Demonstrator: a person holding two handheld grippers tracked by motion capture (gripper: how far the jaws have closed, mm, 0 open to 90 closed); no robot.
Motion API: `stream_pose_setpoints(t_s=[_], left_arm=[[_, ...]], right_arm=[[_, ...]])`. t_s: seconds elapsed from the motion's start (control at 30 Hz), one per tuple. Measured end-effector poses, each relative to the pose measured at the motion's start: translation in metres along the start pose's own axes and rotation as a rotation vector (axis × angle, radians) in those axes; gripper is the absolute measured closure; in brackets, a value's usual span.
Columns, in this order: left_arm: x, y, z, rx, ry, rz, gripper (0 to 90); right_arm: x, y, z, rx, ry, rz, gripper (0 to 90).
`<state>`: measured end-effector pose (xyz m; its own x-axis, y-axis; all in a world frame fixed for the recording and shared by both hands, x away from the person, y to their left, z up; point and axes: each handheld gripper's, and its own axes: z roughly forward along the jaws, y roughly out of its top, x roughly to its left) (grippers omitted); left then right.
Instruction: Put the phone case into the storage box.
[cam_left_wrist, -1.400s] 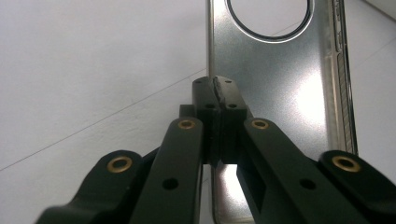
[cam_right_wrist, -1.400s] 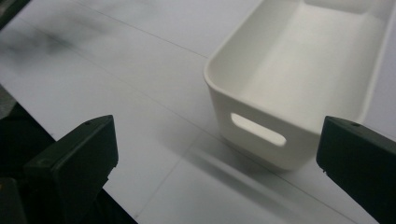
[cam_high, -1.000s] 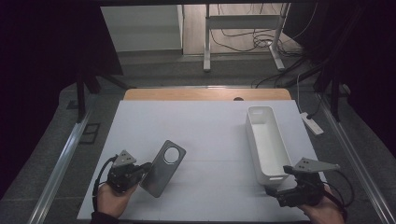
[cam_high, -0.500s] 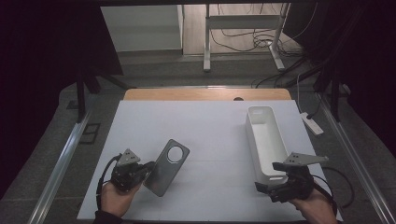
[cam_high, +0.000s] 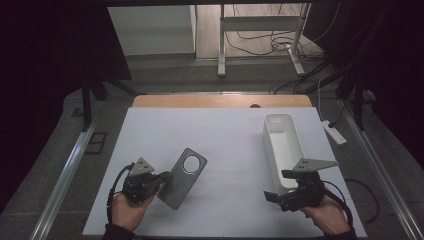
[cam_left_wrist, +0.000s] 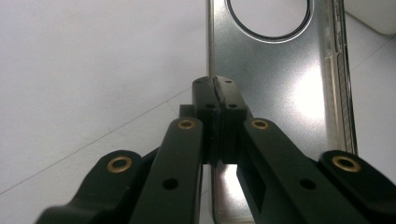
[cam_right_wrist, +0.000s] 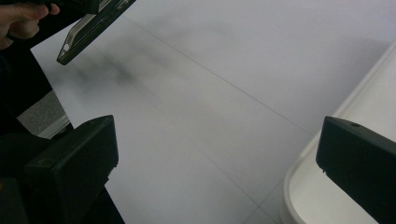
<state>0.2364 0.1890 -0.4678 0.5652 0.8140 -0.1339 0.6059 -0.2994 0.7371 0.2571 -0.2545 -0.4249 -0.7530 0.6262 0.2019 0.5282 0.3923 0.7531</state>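
Left gripper (cam_high: 159, 181), seen from the high view, clamps a phone case (cam_high: 182, 177) by 1 edge above the white table (cam_high: 225, 140). Its own view shows 2 jaws pinched shut on the rim. Right gripper (cam_right_wrist: 215, 172) gapes empty near the tray (cam_right_wrist: 327, 186); probably it should take the free edge squarely.

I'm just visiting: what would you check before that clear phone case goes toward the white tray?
1. Left gripper clamped on the phone case: ok.
2. Case lifted off the table: ok, it hangs above the surface in the right gripper view.
3. Right gripper open and holding nothing: ok.
4. White tray upright: ok.
5. Tray empty inside: cannot tell.
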Motion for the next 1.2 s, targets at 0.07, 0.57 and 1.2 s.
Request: stream_pose_setpoints(t_s=[0.07, 0.57, 1.2], left_arm=[[0.000, 0.001, 0.000, -0.002, -0.003, -0.002, 88.7], [-0.004, 0.008, 0.002, -0.014, -0.011, 0.000, 88.8], [-0.015, 0.018, 0.013, -0.013, -0.020, 0.016, 88.8]], right_arm=[[-0.001, 0.003, 0.003, -0.001, 0.007, 0.002, 0.0], [0.002, 0.016, 0.027, 0.007, 0.067, 0.028, 0.0], [0.014, 0.031, 0.066, 0.031, 0.173, 0.064, 0.0]])
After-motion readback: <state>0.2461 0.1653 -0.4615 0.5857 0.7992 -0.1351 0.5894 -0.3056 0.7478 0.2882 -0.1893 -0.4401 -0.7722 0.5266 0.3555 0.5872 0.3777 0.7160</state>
